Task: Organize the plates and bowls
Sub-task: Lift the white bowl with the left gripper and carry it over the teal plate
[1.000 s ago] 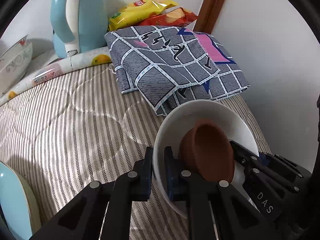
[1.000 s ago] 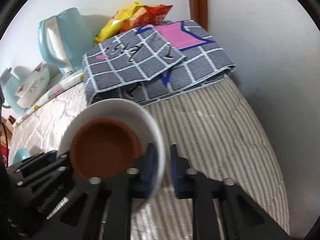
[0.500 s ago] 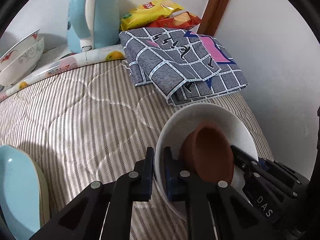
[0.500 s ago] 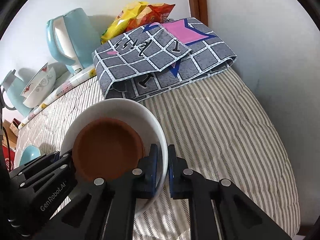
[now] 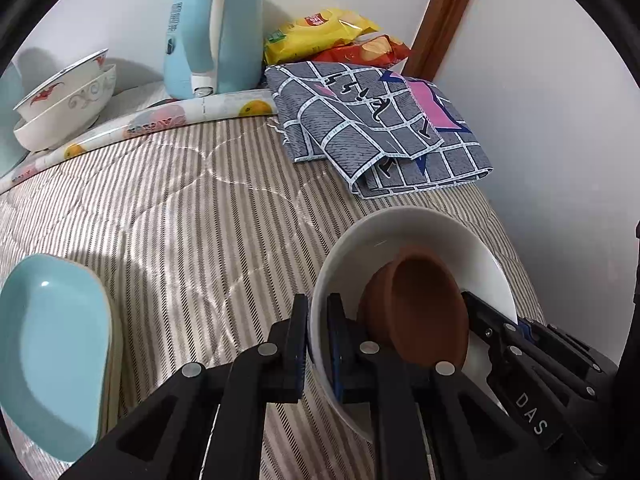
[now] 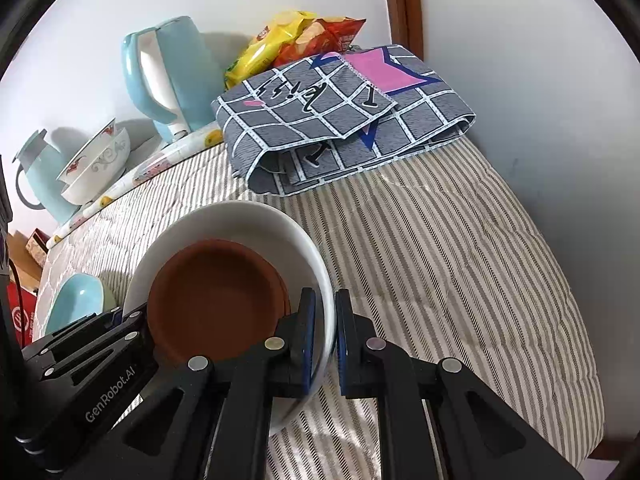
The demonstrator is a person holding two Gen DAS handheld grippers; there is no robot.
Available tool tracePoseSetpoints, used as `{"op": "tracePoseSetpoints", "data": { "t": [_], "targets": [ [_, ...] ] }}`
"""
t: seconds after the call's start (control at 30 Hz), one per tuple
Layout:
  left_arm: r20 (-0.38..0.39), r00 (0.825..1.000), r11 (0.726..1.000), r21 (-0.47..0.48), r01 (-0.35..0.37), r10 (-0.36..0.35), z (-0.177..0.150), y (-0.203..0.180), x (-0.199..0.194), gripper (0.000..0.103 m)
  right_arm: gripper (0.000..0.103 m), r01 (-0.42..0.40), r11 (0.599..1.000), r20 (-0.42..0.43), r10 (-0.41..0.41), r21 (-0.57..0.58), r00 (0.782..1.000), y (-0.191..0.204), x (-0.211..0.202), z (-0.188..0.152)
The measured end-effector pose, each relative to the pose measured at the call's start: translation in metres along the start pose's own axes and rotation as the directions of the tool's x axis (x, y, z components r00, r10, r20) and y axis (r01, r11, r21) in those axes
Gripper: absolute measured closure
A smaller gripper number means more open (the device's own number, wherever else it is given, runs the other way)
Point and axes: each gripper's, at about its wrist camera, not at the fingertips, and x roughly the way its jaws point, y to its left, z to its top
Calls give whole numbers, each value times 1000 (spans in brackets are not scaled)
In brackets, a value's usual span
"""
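Both grippers carry one white bowl point(image 5: 404, 236) with a brown bowl point(image 5: 424, 312) nested inside, above the near right part of the striped bed. The left gripper point(image 5: 318, 344) and right gripper point(image 6: 325, 338) each have jaws narrow, pinching opposite rims. Next, probably: level travel left toward the blue dish point(image 5: 52, 344) or the far stacked bowls point(image 5: 68, 100).

The middle of the striped bed point(image 5: 192, 208) lies open, a broad lane running from its near edge to the far side. Along the far edge stand stacked patterned bowls point(image 5: 64, 104), a blue kettle point(image 5: 212, 28) and snack bags point(image 5: 332, 36). A folded checked cloth point(image 5: 376, 128) fills the far right corner. A light-blue dish point(image 5: 52, 352) blocks the near left edge.
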Motion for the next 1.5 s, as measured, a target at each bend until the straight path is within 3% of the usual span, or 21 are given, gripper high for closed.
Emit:
{"op": "tracePoseSetpoints", "data": {
  "t": [0.73, 1.5],
  "targets": [
    [71, 997, 999, -43, -5, 8, -1, 32, -46, 93, 94, -19, 999, 52, 21, -50, 998, 44, -33, -1],
    [118, 991, 992, -115, -43, 57, 0, 101, -79, 93, 94, -69, 989, 61, 77, -131, 995, 120, -36, 1]
  ]
}}
